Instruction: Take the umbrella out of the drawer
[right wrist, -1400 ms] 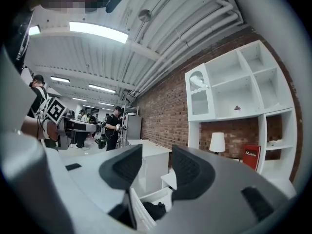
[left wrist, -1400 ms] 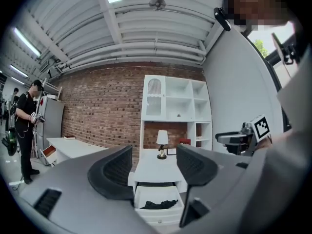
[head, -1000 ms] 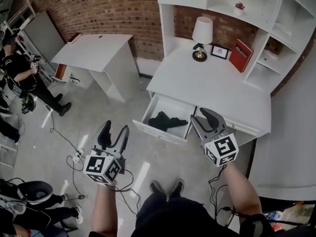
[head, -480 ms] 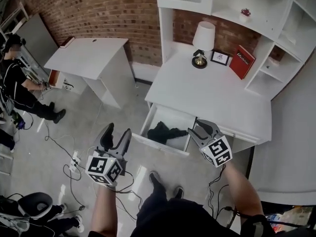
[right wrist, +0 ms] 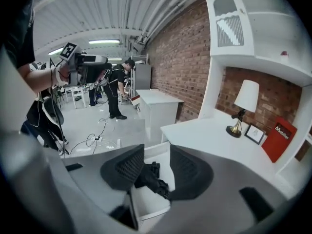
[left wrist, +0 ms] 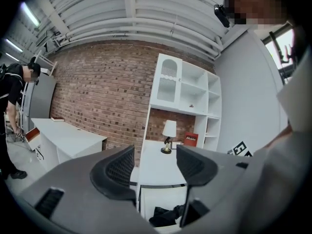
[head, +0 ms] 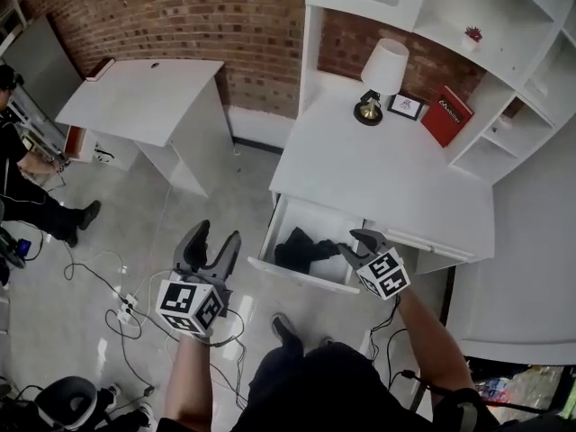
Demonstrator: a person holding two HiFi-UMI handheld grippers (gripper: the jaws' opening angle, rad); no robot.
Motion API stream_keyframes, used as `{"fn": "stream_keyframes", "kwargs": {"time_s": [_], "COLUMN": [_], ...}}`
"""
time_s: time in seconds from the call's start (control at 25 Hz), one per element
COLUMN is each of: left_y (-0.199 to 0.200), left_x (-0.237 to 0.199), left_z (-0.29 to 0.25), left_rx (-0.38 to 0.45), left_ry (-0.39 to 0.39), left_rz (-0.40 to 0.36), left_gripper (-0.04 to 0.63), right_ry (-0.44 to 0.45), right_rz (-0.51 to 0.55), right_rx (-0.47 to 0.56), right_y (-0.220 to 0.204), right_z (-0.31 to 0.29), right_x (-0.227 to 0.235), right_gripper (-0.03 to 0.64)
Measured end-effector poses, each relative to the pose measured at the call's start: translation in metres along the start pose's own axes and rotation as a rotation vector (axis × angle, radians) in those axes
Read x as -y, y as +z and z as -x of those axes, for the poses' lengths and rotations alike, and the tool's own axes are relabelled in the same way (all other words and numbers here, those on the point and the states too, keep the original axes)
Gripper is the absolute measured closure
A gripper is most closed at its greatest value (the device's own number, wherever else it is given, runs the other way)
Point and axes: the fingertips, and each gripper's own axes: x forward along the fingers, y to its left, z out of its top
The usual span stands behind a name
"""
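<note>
The drawer (head: 301,275) stands pulled out, bare floor (head: 225,187) before its front edge; the black umbrella (head: 301,248) lies inside. The right gripper (head: 351,244) tilts down over the drawer's right corner, jaws apart, gripping nothing — the left gripper (head: 216,237) hangs left of the drawer, its 2 jaws apart.

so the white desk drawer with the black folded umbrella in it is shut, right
Not shut: the white desk drawer is pulled open, with the black folded umbrella lying inside it, as the head view shows.
</note>
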Motion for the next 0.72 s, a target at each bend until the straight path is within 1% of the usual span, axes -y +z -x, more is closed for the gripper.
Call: {"fn": "stream_keyframes", "kwargs": {"time_s": [0.12,0.24,0.52,0.72], "left_y": [-0.013,-0.027,-0.058,-0.076], "left_x": [-0.017,-0.03,-0.053,-0.06], "left_z": [0.0,0.002,0.001,-0.002], "left_rx": [-0.029,-0.06,-0.137,-0.186], "left_ry": [0.0,0.009,0.059,0.11], "left_rz": [0.016,0.034,0.063,0.067], "left_gripper": [0.328,0.328,0.328,0.328], "right_ry": [0.019,0.047,0.165,0.256], "right_rz": [-0.017,0.008,0.065,0.132], "right_rx": [-0.071,-0.134,-0.237,-0.324], "right_y": [-0.015,-0.029,-0.058,-0.095], "right_z": [-0.023,-0.043,-0.09,-0.125], "right_x": [-0.003,-0.008,-0.022,-0.035], "right_gripper": [0.453,0.453,0.442,0.416]}}
